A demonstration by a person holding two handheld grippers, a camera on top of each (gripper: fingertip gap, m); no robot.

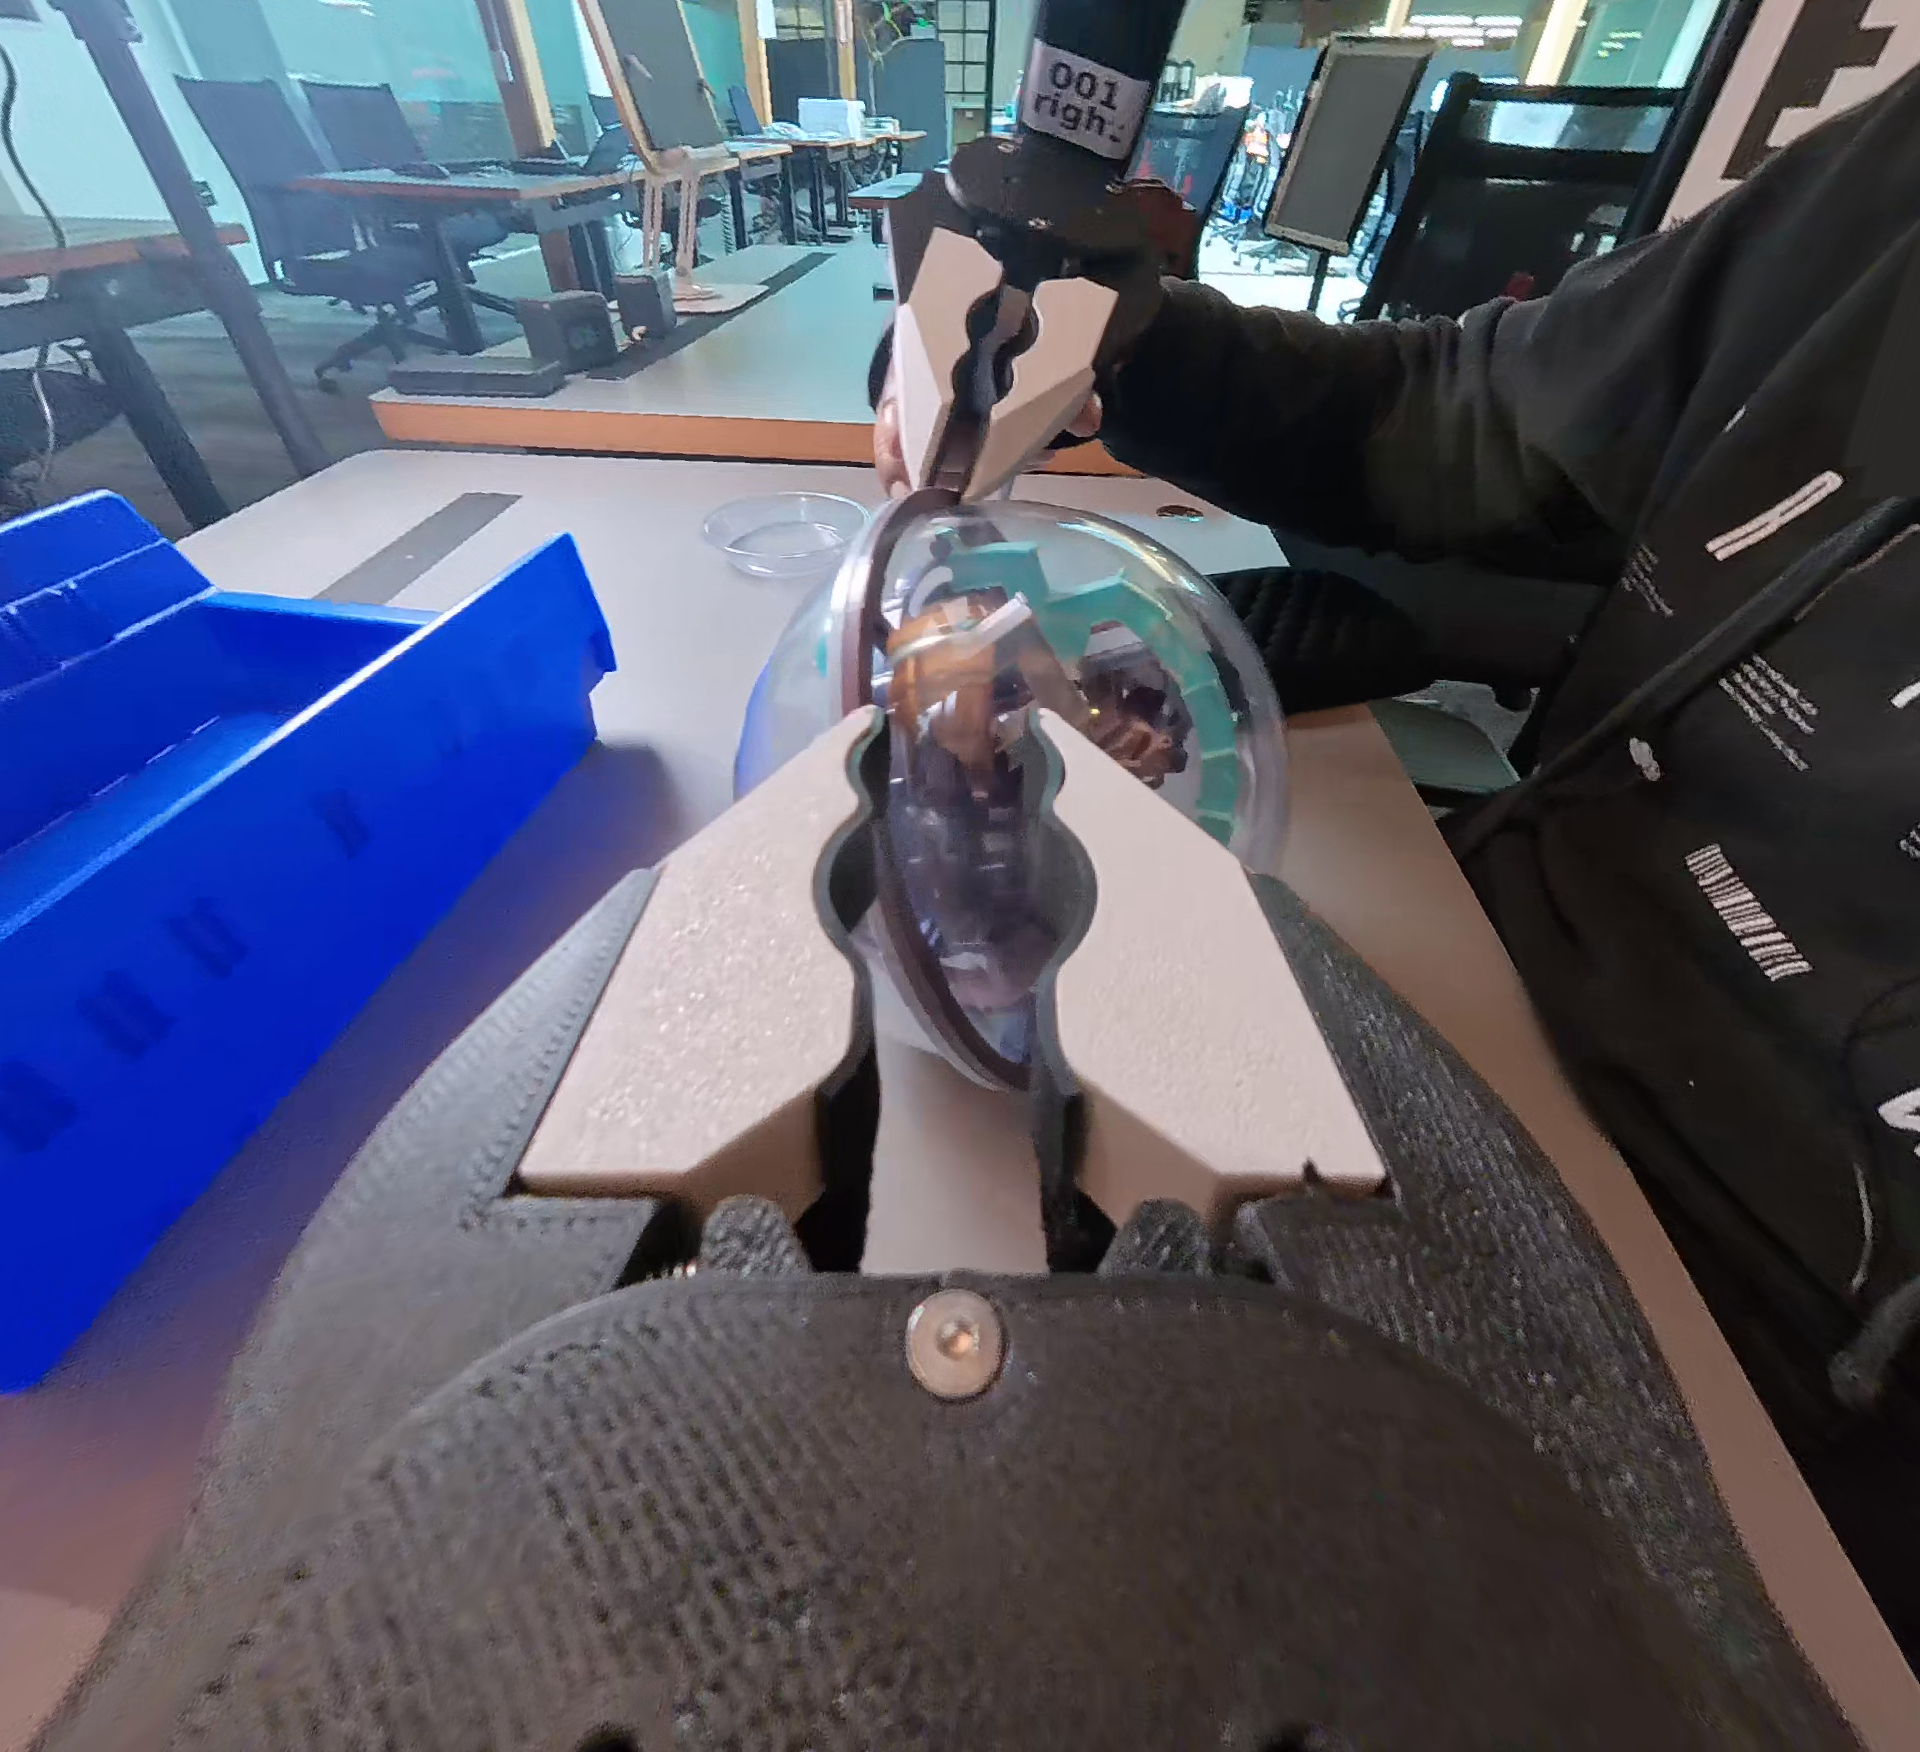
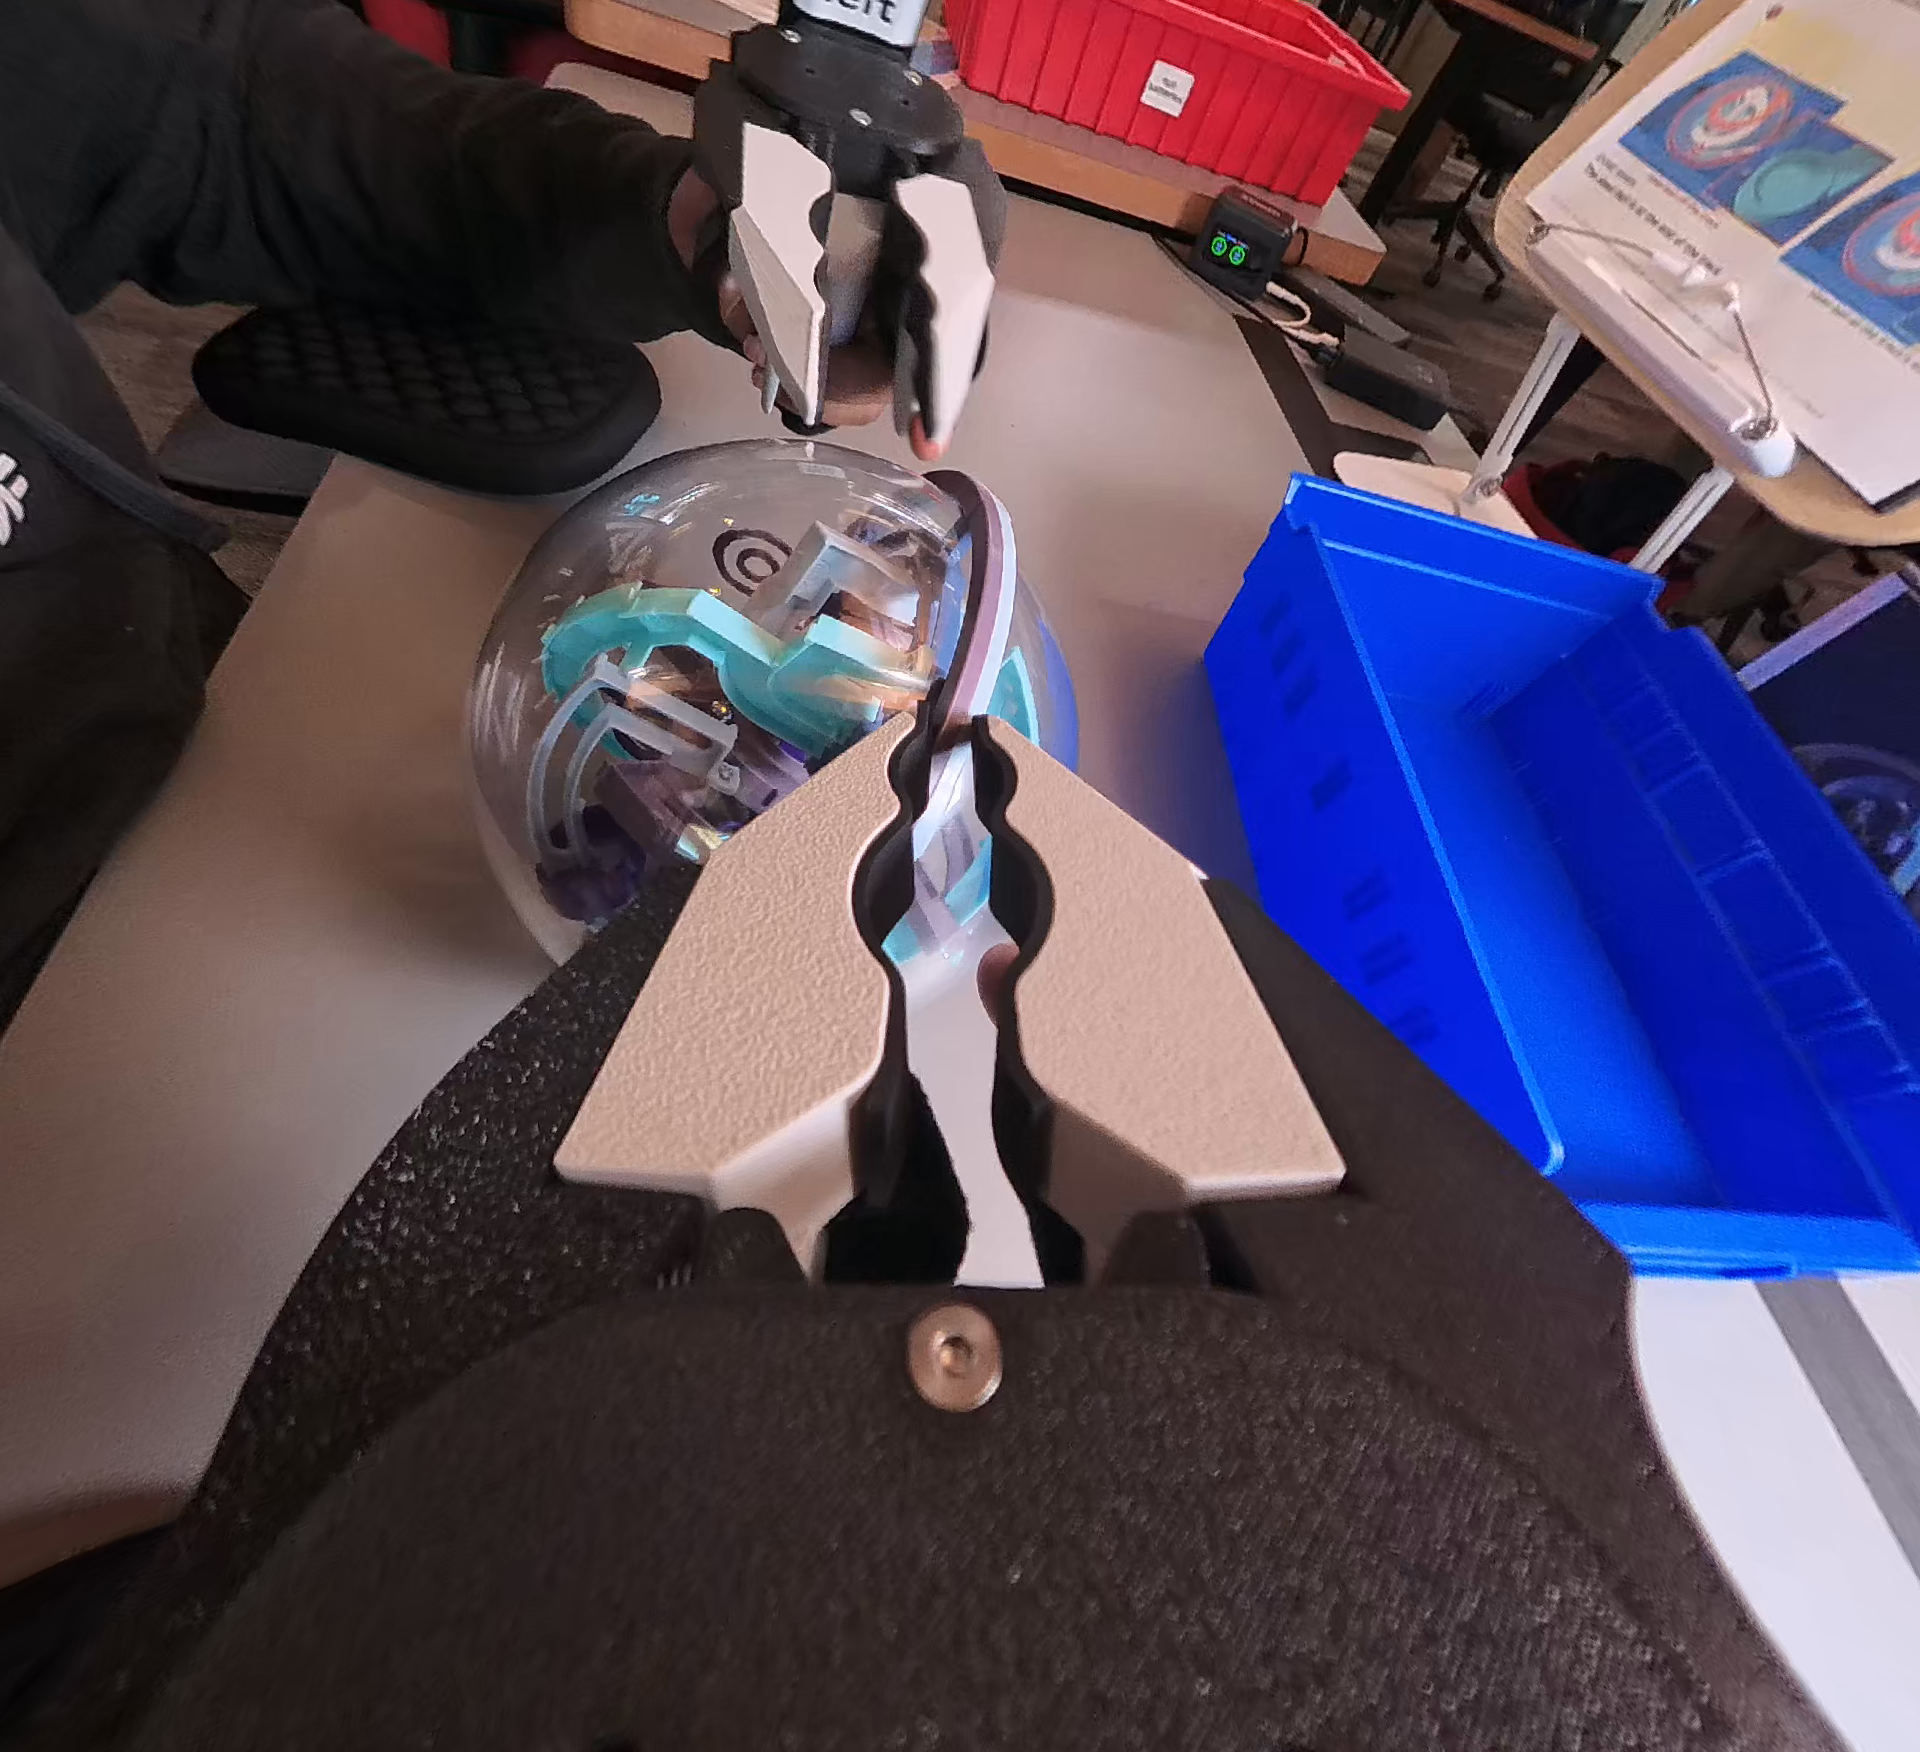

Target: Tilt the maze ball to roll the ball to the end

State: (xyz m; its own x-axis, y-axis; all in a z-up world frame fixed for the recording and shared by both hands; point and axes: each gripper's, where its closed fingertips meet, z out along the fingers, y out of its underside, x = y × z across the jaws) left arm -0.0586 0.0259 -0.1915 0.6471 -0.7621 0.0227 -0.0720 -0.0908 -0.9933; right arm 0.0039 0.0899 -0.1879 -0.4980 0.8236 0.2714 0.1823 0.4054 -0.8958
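The maze ball [image 1: 1143,663] is a clear sphere with teal, brown and purple tracks inside and a dark rim around its middle. It sits low over the grey table [image 1: 623,559], tilted so the rim stands nearly upright. My left gripper [image 1: 951,731] is open, its fingers straddling the near part of the rim without clamping it. My right gripper [image 1: 940,487] is shut on the rim at the far top. In the right wrist view, the right gripper [image 2: 945,726] pinches the rim of the maze ball [image 2: 707,642] and the left gripper [image 2: 873,424] hovers open beyond it. I cannot make out the small ball inside.
A blue bin [image 1: 260,767] stands close beside the maze ball and also shows in the right wrist view [image 2: 1558,871]. A clear dish [image 1: 784,533] lies behind the ball. A red bin [image 2: 1143,40] and a stand with a picture sheet [image 2: 1714,196] are farther back. A person's dark sleeve [image 1: 1455,414] reaches in.
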